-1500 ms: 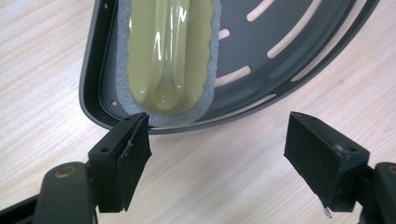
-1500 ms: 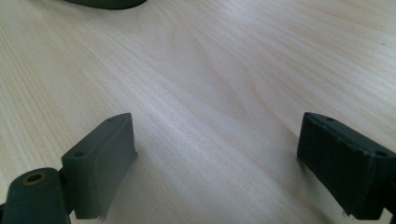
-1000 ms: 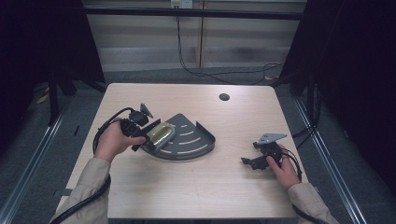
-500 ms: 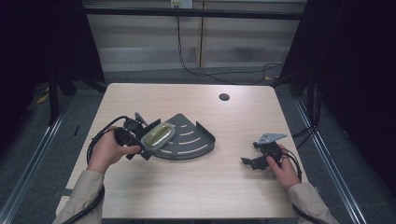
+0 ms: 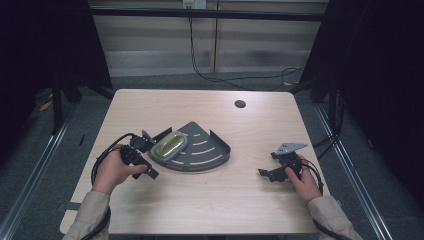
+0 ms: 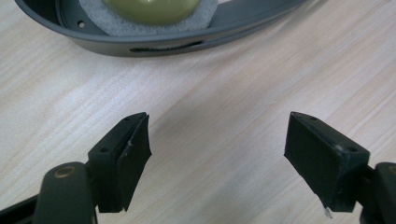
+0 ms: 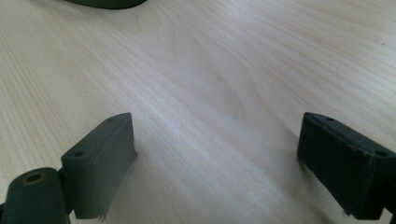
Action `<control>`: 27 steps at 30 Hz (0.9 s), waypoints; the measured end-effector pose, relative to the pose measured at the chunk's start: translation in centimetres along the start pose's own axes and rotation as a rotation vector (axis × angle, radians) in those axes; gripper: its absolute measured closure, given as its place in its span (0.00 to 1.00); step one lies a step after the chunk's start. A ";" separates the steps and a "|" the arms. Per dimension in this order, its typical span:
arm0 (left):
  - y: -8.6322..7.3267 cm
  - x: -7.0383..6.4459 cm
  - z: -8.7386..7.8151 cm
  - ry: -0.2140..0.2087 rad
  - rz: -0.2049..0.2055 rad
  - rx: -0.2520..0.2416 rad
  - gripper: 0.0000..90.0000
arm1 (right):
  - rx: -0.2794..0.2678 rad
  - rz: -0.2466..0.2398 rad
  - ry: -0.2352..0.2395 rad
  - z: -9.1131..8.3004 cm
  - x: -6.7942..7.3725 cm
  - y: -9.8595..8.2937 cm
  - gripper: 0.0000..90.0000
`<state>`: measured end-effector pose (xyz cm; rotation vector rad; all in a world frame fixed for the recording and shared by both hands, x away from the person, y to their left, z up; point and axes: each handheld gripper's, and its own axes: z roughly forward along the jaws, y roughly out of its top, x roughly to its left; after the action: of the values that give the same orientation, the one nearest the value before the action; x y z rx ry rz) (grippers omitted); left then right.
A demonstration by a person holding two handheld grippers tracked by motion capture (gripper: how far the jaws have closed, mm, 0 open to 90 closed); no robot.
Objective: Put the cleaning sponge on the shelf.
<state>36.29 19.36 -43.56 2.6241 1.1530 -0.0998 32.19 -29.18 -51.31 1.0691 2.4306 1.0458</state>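
Left gripper [image 5: 148, 154] is held spread wide over bare table [image 5: 210, 200], nothing between the jaws, just beside the tray rim. Right gripper [image 5: 272, 167] is likewise spread wide and empty, well apart from the tray. Dark quarter-round tray [image 5: 210, 150] holds an olive-green oval object [image 5: 167, 146] seated on a grey pad [image 6: 140, 29] at its left end.

1. My table [image 5: 200, 210]: pale wood-grain top, rounded corners, centre frame; small dark round grommet [image 5: 240, 104] upper right of it.
2. Grey floor [image 5: 350, 150] around.
3. Pale panelled wall [image 5: 150, 45] at top; black cables [image 5: 210, 75] hang down it.
4. Dark curtains [image 5: 380, 75] both sides.
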 end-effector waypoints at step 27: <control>-4.0 0.9 2.1 0.000 -0.035 -0.043 0.24 | -0.001 -0.001 0.000 0.0 0.0 0.0 0.12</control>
<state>34.08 22.05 -46.58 2.5668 1.1877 -0.0808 32.20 -29.18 -51.31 1.0677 2.4306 1.0468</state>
